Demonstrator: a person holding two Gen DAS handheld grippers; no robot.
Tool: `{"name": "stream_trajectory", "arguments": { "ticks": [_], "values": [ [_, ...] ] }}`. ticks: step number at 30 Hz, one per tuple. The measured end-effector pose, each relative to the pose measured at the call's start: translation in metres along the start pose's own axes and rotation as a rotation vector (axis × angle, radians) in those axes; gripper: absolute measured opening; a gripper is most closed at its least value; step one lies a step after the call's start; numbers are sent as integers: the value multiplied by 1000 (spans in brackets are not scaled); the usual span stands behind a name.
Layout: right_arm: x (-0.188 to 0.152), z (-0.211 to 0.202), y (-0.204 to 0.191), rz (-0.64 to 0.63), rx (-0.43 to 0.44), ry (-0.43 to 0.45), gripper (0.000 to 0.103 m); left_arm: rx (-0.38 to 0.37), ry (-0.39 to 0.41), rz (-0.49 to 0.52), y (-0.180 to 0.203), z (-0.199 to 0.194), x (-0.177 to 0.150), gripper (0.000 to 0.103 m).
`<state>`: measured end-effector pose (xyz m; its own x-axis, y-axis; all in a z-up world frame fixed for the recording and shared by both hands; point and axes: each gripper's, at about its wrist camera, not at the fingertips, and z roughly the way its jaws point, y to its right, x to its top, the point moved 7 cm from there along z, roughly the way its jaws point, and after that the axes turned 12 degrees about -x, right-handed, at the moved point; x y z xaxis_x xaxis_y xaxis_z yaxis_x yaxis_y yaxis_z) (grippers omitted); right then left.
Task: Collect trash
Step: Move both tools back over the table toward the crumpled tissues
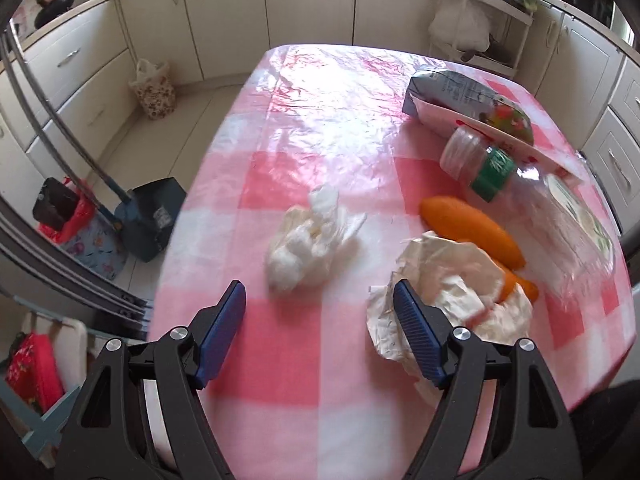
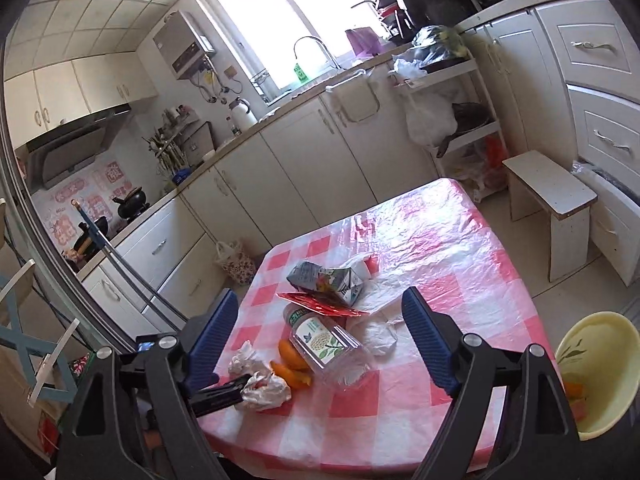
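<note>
Table point(image 1: 320, 380) with a pink-and-white checked cover, carrying the trash to be collected. Count follows.

Crumpled paper wads — two. One white tissue wad point(image 1: 310, 246) lies near the table's middle; one larger cream wad point(image 1: 452, 296) sits to its right, resting against the orange peel.

Orange peel pieces point(image 1: 472, 238) — at least two on the table, touching each other; the nearer one is partly covered by the cream wad.

Plastic bottle point(image 1: 528, 204) — one, clear, green label band, lying on its side just beside the peel.

Carton point(image 1: 460, 96) — one, grey, flattened, lying beyond the bottle. One red-and-white flat wrapper point(image 2: 320, 304) lies between carton and bottle.

Yellow bin point(image 2: 592, 376) — one, at the table's near right corner, seen from the right wrist; orange scraps show inside it.

Left gripper point(image 1: 320, 304): jaws apart, nothing between them, hanging over the table just short of the tissue wad; its right finger overlaps the cream wad in view, contact cannot be told.

Right gripper point(image 2: 320, 312): jaws wide apart — empty, held above the table.
</note>
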<state>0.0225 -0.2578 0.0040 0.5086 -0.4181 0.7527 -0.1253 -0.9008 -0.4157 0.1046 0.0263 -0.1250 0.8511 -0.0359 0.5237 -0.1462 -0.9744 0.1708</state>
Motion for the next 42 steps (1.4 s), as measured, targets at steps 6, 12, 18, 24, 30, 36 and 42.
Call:
{"name": "stream_trajectory", "arguments": {
  "ticks": [6,12,18,24,30,36,42],
  "values": [
    [-4,2,1,28,-16,-10,82,-7,65,8,8,40,53,80],
    [-6,6,-3,15,-31,-17,85,-15,16,79,21,69,81,96],
    [-8,11,-6,5,-44,-32,86,-21,10,94,23,74,85,96],
    [-9,8,-10,-17,-56,-14,89,-21,10,94,23,74,84,96],
    [-5,6,-3,10,-58,-5,90,-21,10,94,23,74,85,96],
    [-5,3,-6,9,-74,1,90,-21,10,94,23,73,85,96],
    [-6,1,-15,-24,-101,10,90,-21,9,94,22,73,85,96]
  ]
}}
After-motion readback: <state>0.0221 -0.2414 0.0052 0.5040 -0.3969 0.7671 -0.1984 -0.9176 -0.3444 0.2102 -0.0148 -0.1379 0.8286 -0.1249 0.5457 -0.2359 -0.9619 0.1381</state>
